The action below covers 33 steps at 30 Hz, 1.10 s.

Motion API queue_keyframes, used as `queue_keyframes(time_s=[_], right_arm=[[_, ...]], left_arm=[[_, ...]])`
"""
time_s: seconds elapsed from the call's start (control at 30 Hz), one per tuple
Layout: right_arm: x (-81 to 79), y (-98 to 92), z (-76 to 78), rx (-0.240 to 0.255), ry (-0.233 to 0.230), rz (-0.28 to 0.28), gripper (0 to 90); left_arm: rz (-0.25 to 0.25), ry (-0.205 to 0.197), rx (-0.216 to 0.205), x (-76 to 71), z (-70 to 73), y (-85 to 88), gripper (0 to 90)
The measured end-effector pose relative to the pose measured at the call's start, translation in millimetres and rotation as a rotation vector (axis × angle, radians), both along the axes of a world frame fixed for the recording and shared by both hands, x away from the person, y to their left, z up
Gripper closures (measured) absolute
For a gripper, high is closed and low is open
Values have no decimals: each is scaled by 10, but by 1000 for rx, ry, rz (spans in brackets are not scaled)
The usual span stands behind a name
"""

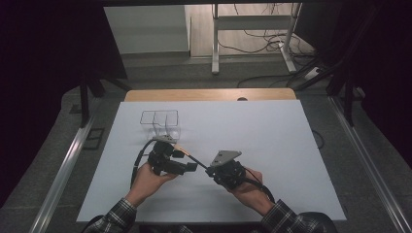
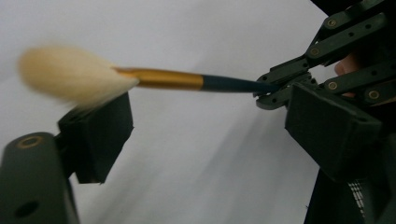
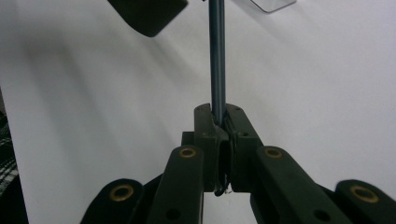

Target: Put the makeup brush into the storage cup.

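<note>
Clamping the dark handle end of a brush [image 2: 187, 80] is the right hand-held gripper [image 3: 219, 122], jaws pressed tight on the shaft w/ no gap visible. Brush held off the white surface [image 1: 272, 131], running across toward the left hand-held gripper [image 2: 205, 121]: gold ferrule mid-shaft, pale fluffy bristle head (blurred) at the far tip. Left jaws spread wide, brush crossing between and above the pads [image 2: 100, 135], bristles just over one pad; contact unclear, no squeeze seen. Clear compartment tray [image 1: 159, 118] further back on surface, apart from both hands.
</note>
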State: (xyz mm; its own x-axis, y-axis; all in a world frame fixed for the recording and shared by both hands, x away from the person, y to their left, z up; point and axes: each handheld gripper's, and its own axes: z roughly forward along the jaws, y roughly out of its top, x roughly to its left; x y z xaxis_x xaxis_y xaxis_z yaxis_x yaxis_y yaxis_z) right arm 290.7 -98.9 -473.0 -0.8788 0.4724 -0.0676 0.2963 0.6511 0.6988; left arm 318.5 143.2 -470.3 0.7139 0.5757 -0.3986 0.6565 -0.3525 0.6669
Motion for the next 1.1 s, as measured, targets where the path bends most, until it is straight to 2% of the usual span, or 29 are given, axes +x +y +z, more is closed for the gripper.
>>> queue_keyframes(time_s=[0.1,0.17,0.3,0.47,0.5,0.53,0.57,0.6,0.63,0.67,0.7,0.73,0.77,0.8,0.83,0.87,0.9,0.93,0.97,1.03,1.1], right_arm=[[-10,14,-7,4,1,4,849],[-24,32,-12,5,-2,13,848],[-32,50,-23,10,2,16,847],[-29,60,-42,0,12,30,846],[-35,71,-53,-6,17,31,845],[-31,72,-59,-13,14,36,843],[-31,72,-59,-13,14,36,843],[-30,76,-65,-16,16,35,840],[-6,81,-96,-36,34,28,814],[8,77,-110,-38,39,23,758],[21,70,-115,-27,45,17,652],[42,65,-116,-28,50,14,562],[57,61,-116,-31,49,5,499],[57,61,-116,-31,49,5,499],[92,41,-118,-13,60,8,333],[92,41,-118,-13,60,8,333],[107,42,-128,-10,74,-4,210],[107,42,-128,-10,74,-4,210],[112,41,-137,-16,68,3,142],[110,42,-139,-17,72,3,124],[98,50,-150,-33,76,31,72]], left_arm=[[-4,11,-14,1,-1,-2,195],[-9,10,-12,0,-1,-6,244],[-9,20,-14,-7,0,-17,289],[9,49,-37,-5,-9,23,489],[12,62,-64,-1,-12,39,569],[8,71,-87,3,-16,51,610],[-1,81,-114,6,-17,65,610],[-23,100,-169,9,-17,84,684],[-44,115,-209,10,-12,90,826],[-43,110,-209,-3,5,79,828],[-38,84,-172,-23,30,57,828],[-46,74,-157,-35,41,46,828],[-46,74,-157,-35,41,46,828],[-46,72,-151,-37,42,45,828],[-40,60,-132,-45,50,42,829],[-40,60,-132,-45,50,42,829],[-40,58,-127,-47,55,44,829],[-40,51,-119,-49,62,46,829],[-39,42,-109,-52,69,46,829],[-35,31,-95,-57,77,49,829],[-33,20,-74,-60,84,52,829]])
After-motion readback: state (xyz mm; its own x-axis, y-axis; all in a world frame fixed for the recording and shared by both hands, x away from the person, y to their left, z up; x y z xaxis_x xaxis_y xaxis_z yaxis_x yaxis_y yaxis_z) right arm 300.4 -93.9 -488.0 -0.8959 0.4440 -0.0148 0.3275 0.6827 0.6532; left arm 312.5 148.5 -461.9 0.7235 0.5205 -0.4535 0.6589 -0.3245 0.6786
